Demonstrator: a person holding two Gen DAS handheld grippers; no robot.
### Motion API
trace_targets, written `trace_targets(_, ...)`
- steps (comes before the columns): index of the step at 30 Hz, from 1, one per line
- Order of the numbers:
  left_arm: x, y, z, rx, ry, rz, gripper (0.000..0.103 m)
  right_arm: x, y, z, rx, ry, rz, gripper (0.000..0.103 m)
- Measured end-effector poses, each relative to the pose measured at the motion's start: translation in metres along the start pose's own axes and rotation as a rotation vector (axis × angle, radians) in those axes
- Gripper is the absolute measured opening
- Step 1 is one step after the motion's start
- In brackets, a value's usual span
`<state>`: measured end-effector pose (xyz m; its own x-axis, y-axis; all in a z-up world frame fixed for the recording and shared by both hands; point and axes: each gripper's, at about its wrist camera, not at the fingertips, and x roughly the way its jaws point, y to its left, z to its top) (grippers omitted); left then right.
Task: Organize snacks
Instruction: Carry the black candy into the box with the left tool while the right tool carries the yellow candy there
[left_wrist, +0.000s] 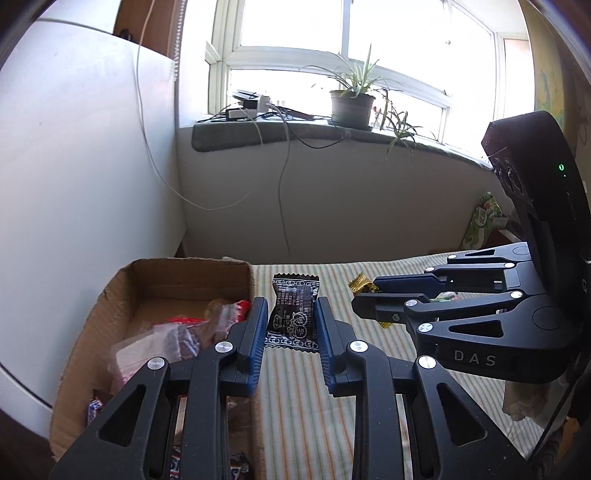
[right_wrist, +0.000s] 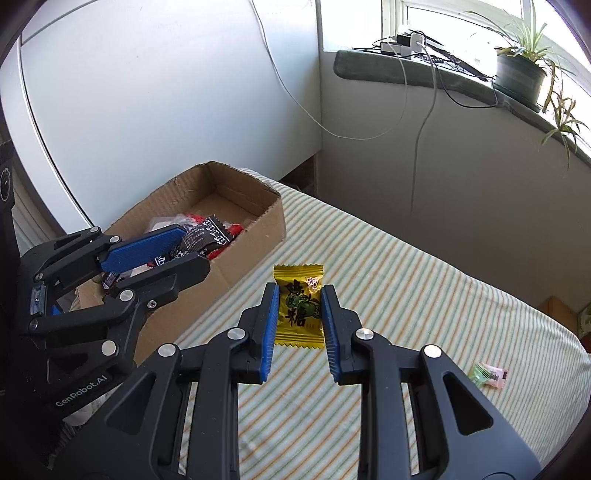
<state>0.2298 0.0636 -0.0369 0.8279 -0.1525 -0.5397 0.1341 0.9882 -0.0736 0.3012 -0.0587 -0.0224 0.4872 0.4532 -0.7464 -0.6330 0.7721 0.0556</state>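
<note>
My left gripper (left_wrist: 291, 314) is shut on a black snack packet (left_wrist: 293, 312) and holds it above the striped cloth, just right of the cardboard box (left_wrist: 110, 302). The box holds several wrapped snacks (left_wrist: 173, 336). My right gripper (right_wrist: 300, 306) is shut on a yellow candy packet (right_wrist: 300, 304) above the cloth. The right gripper also shows in the left wrist view (left_wrist: 364, 295), with the yellow candy (left_wrist: 360, 285) at its tips. The left gripper shows in the right wrist view (right_wrist: 192, 251), holding the black packet (right_wrist: 205, 236) over the box (right_wrist: 255, 236).
A pink and green candy (right_wrist: 489, 374) lies on the striped cloth (right_wrist: 406, 295) at the right. A green packet (left_wrist: 482, 221) leans at the far right. A white cabinet (left_wrist: 74, 166) stands left of the box. Cables (left_wrist: 284, 177) hang from the windowsill with potted plants (left_wrist: 351, 103).
</note>
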Motion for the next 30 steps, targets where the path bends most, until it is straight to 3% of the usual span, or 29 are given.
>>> trace_targets(15,-0.011,0.051,-0.008,-0.071,-0.015,0.089,0.024,0.030,0.058,0.029,-0.074,0.007,0.053,0.024)
trace_targets(30,-0.010,0.071,-0.013,-0.101,-0.004,0.140,0.024,0.053,0.077,0.037,-0.107,0.037,0.089,0.024)
